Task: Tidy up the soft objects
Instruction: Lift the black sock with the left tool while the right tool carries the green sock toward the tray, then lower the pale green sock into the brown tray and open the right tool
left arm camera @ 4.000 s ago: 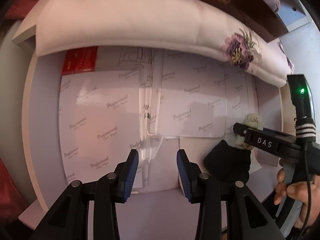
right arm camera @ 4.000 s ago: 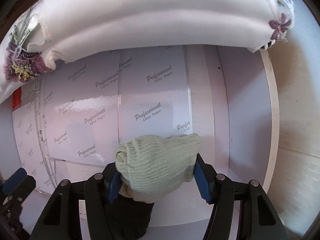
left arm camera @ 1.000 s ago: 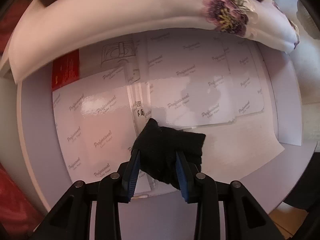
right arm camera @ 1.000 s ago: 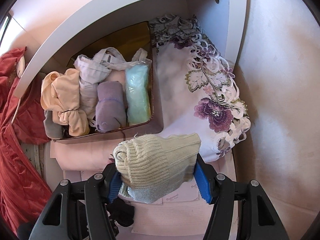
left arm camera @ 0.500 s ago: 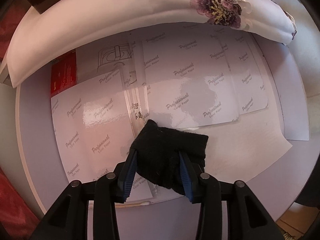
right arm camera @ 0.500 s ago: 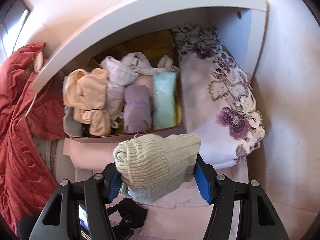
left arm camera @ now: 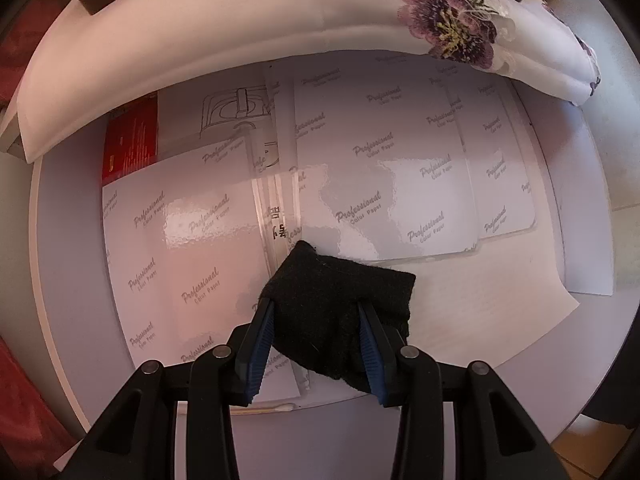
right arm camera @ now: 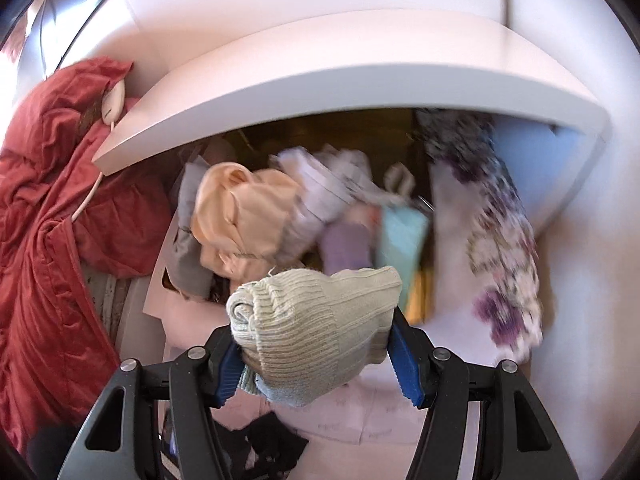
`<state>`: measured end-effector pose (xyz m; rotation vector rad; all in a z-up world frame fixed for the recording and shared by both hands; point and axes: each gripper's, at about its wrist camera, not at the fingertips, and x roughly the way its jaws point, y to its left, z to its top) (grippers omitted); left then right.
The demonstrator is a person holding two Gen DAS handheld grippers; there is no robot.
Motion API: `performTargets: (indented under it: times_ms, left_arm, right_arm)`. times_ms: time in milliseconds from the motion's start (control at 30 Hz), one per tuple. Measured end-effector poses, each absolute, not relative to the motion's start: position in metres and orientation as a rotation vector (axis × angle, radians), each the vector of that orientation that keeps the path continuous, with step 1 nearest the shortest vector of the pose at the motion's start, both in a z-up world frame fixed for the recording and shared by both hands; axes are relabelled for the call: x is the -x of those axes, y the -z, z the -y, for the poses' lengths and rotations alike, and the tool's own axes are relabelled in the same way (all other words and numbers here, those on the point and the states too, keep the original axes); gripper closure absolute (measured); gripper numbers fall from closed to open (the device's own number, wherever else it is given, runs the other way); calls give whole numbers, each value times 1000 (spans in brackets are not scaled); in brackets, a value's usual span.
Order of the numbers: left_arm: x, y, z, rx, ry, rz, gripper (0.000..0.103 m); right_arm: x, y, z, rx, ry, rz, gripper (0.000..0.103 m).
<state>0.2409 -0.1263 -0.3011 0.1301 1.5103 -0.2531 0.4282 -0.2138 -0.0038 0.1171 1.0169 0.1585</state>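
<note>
White shelf board (left arm camera: 72,216) seen from above, covered largely by glossy sheets of photo paper (left arm camera: 384,184) printed "Professional Color Paper", which overlap from the left edge to the right edge. A red packet (left arm camera: 130,146) lies at the back left beside a line-drawing sheet (left arm camera: 232,114), and a folded white cloth with a purple embroidered flower (left arm camera: 448,36) runs along the back edge. A plain white sheet (left arm camera: 496,300) lies toward the front right corner, and a cotton swab (left arm camera: 264,409) sits at the front edge.
</note>
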Motion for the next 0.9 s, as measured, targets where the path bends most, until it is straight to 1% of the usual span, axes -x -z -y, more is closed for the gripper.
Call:
performTargets:
  times_ms: [300, 533, 733, 833, 900]
  left_arm:
    - [-246, 304, 117, -96, 244, -1518, 62]
    - [-248, 307, 111, -83, 233, -1520, 62]
    - [-247, 303, 115, -81, 233, -1517, 61]
    - [-248, 303, 114, -77, 234, -1518, 61]
    - [-248, 303, 115, -75, 233, -1519, 61]
  right_arm:
    - [-481, 44, 170, 39, -135, -1117, 40]
    - [-493, 61, 177, 12, -107, -1150, 39]
    - [-488, 60, 186, -26, -108, -1145, 32]
    - [-480, 56, 189, -55, -107, -1141, 24]
    - [-475, 54, 193, -74, -109, -1137, 21]
